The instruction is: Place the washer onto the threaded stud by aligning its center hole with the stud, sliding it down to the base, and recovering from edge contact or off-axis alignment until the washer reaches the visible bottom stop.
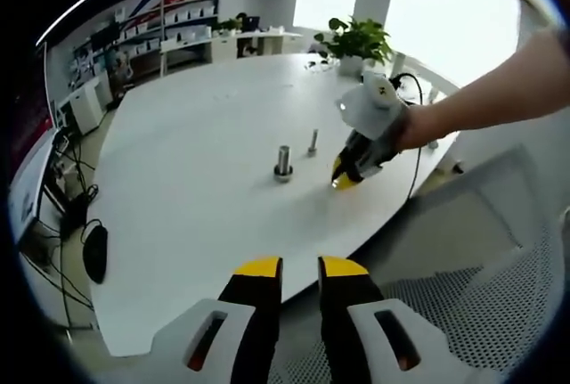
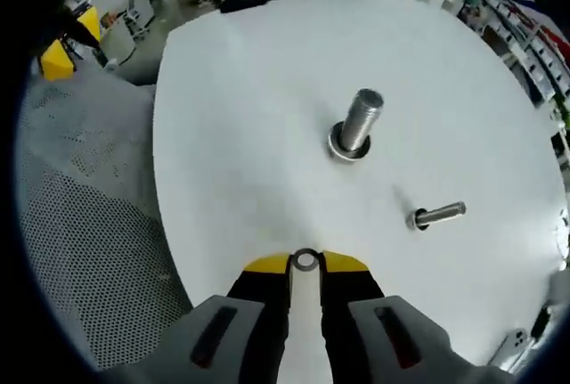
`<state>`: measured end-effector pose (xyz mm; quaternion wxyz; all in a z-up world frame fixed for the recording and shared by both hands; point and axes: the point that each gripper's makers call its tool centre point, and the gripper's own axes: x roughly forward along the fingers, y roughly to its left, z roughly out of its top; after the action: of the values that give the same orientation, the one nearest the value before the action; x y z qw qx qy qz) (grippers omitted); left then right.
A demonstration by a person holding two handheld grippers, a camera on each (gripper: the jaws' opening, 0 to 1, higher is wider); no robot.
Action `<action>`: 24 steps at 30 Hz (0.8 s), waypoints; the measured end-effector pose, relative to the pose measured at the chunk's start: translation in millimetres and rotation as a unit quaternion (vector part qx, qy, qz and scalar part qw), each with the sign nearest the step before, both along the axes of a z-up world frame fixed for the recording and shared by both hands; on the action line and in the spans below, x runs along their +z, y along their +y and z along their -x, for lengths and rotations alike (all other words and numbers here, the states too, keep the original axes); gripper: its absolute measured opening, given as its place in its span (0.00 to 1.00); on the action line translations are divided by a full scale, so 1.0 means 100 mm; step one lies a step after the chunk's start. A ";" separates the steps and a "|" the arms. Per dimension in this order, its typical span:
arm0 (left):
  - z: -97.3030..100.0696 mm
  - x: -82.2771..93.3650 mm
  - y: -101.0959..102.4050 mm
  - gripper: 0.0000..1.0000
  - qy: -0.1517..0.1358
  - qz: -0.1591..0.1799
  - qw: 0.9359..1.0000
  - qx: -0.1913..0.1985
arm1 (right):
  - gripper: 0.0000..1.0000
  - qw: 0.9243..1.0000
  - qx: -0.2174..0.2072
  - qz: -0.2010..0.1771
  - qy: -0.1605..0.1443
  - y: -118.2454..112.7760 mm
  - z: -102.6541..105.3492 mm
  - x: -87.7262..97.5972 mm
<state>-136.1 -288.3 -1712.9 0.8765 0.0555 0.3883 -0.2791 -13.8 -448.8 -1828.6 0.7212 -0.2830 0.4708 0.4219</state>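
Note:
A small metal washer [image 2: 305, 260] sits pinched between the yellow tips of my right gripper [image 2: 305, 262], low over the white round table [image 2: 249, 117]. Ahead of it stands a thick threaded stud [image 2: 359, 119] with a ring at its base. A thinner stud [image 2: 438, 215] stands further to the right. In the left gripper view, a person's hand holds the right gripper [image 1: 343, 179] down at the tabletop, just right of the thick stud [image 1: 283, 161] and the thin stud [image 1: 313, 142]. My left gripper [image 1: 300, 268] hangs near the table's front edge, its jaws a narrow gap apart with nothing between them.
A potted plant [image 1: 356, 41] stands at the table's far edge. A white mesh chair [image 1: 485, 313] is close by at the right, and its mesh [image 2: 80, 224] lies left of the table in the right gripper view. Shelves line the back wall.

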 end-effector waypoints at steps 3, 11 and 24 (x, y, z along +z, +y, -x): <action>-0.01 0.02 -0.01 0.15 -0.004 0.006 1.000 0.000 | 0.13 1.000 -0.014 0.000 -0.014 -0.05 -0.18 0.14; -0.03 0.07 -0.03 0.18 -0.013 0.021 1.000 0.003 | 0.13 0.998 -0.036 0.011 -0.054 -0.16 -0.50 0.35; -0.03 0.07 -0.03 0.18 -0.015 0.020 1.000 0.002 | 0.13 0.995 -0.039 0.027 -0.086 -0.23 -0.80 0.48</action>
<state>-133.0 -291.8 -1706.1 0.8837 0.0415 0.3696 -0.2841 66.7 -472.1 -1780.4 0.7671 -0.3188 0.4292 0.3545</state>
